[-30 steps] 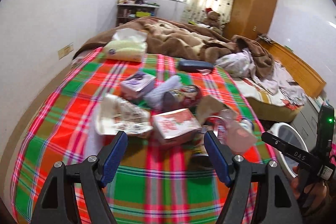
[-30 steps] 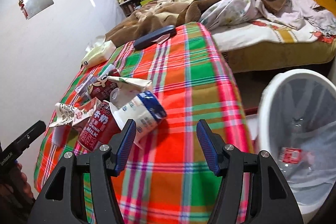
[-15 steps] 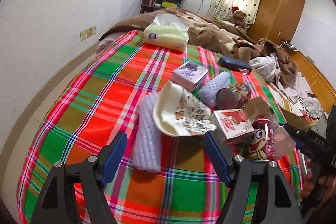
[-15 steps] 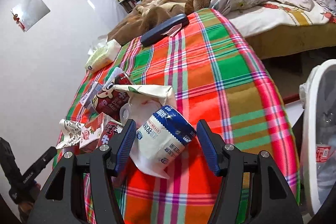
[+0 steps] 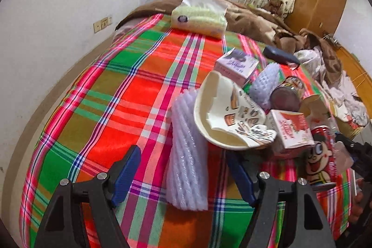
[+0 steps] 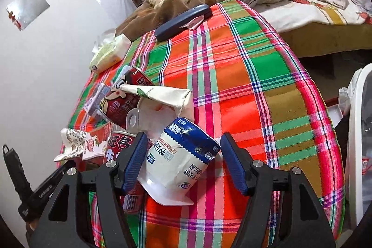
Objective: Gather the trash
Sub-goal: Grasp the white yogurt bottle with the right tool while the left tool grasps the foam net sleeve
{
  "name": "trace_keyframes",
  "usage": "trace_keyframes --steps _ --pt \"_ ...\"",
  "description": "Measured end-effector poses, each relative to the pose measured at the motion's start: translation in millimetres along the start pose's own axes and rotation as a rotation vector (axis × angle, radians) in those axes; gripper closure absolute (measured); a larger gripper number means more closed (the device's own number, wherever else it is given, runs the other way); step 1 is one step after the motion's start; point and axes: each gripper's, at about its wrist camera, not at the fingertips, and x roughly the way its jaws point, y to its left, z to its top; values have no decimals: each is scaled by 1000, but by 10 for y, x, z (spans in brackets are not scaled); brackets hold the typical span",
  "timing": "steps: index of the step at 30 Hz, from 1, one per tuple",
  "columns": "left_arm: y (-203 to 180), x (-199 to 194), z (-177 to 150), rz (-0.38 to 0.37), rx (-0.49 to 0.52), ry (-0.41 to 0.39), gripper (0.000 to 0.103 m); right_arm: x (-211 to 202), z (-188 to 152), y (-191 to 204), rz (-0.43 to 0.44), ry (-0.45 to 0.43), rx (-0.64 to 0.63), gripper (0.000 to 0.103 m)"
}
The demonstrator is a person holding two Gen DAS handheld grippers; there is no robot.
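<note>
Left wrist view looks down on a plaid cloth (image 5: 130,94) strewn with litter. The left gripper (image 5: 183,174) hangs with its jaws well apart, empty, straddling the near end of a white foam net sleeve (image 5: 186,155). That sleeve lies flat, its long axis running from the gripper away up the cloth, its far end tucked under a torn paper bowl (image 5: 223,117) that tips open toward the left. Right of the bowl sit a small red-and-white carton (image 5: 293,129) and a red drink can (image 5: 322,155) standing upright at the cloth's edge.

From the right wrist view, the right gripper (image 6: 183,164) is opening its jaws around a blue-and-white milk pouch (image 6: 181,159); the pouch lies between the pads, but neither pad appears to press on it. The pouch rests on the cloth, long axis slanting from its white flat end near the camera up to its blue end, pointing away and slightly right. A crumpled paper bag (image 6: 162,97) lies just behind it. A white bin (image 6: 358,131) stands off the cloth's right edge.
</note>
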Motion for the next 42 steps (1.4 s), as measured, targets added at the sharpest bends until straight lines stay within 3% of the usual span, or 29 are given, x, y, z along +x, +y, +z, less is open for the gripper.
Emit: trace_keyframes --steps 6,10,23,42 --pt "-2 48 17 -42 -16 16 48 -16 -22 -35 -6 -3 30 36" --pt "-54 69 -1 -69 -1 27 73 -22 -43 -20 -11 -15 31 36" --pt "-137 -184 -136 -133 -14 -2 75 -137 -128 -57 17 -51 49 42" --pt "-390 -639 -343 -190 29 -54 75 -549 -202 -326 33 -134 96 43"
